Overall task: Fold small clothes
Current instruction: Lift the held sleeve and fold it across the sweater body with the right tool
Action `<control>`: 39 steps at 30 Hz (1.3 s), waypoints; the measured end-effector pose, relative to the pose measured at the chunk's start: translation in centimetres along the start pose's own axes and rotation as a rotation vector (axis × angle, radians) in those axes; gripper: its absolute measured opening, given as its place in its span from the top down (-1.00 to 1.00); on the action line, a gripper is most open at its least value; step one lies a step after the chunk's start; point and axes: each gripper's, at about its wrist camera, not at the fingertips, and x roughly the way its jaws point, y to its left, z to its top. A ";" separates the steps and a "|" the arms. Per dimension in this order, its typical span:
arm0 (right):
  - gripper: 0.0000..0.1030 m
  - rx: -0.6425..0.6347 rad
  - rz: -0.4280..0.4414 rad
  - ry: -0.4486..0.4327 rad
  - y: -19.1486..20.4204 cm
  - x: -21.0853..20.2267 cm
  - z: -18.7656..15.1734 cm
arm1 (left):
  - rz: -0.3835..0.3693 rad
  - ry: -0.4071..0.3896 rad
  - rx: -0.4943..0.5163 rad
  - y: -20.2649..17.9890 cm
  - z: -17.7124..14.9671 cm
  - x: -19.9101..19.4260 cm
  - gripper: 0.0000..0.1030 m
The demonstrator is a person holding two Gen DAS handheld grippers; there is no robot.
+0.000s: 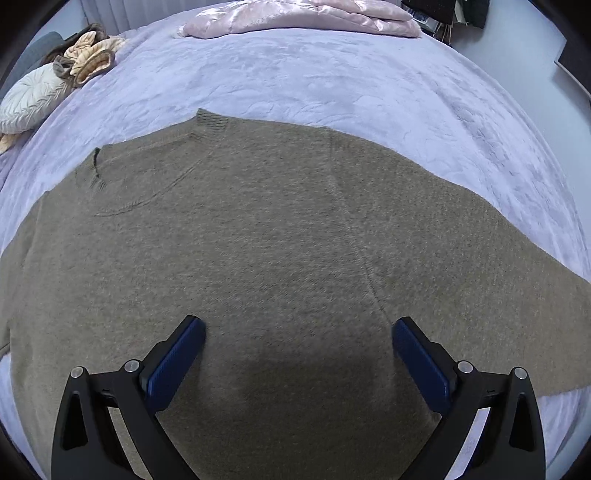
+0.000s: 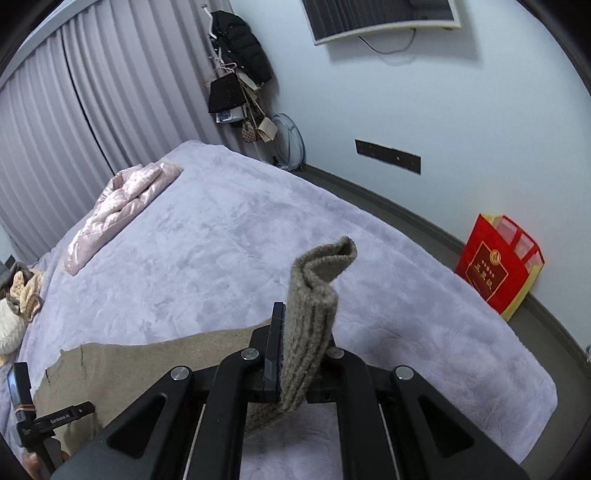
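Observation:
An olive-grey knit sweater [image 1: 258, 240] lies spread flat on the lavender bed cover [image 1: 332, 81], collar at the left, one sleeve folded across the body. My left gripper [image 1: 298, 326] is open and empty, just above the sweater's body near its lower part. My right gripper [image 2: 301, 317] is shut on the ribbed cuff of the sweater's sleeve [image 2: 314, 295] and holds it lifted above the bed; the cuff stands up between the fingers. The sweater's body [image 2: 147, 358] lies at the lower left of the right wrist view, with the left gripper [image 2: 22, 406] beside it.
A folded pink quilt [image 1: 303, 18] lies at the bed's far side, also in the right wrist view [image 2: 118, 206]. A white pillow [image 1: 33, 96] and beige-brown clothes [image 1: 88, 55] sit at the far left. A red gift bag [image 2: 498, 266] stands on the floor by the wall.

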 end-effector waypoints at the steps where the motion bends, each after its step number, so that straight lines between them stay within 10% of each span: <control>1: 0.87 -0.020 0.013 -0.013 1.3 -0.8 0.3 | 0.000 0.001 -0.004 0.5 -0.2 -0.2 -1.00; 16: 0.87 -0.270 0.178 -0.061 20.9 -5.7 -2.0 | 0.026 -0.020 -0.051 9.7 -4.5 -3.4 -1.00; 39: 0.87 -0.424 0.210 -0.028 36.8 -6.9 -10.5 | -0.006 -0.072 -0.122 23.9 -8.4 -4.0 -1.00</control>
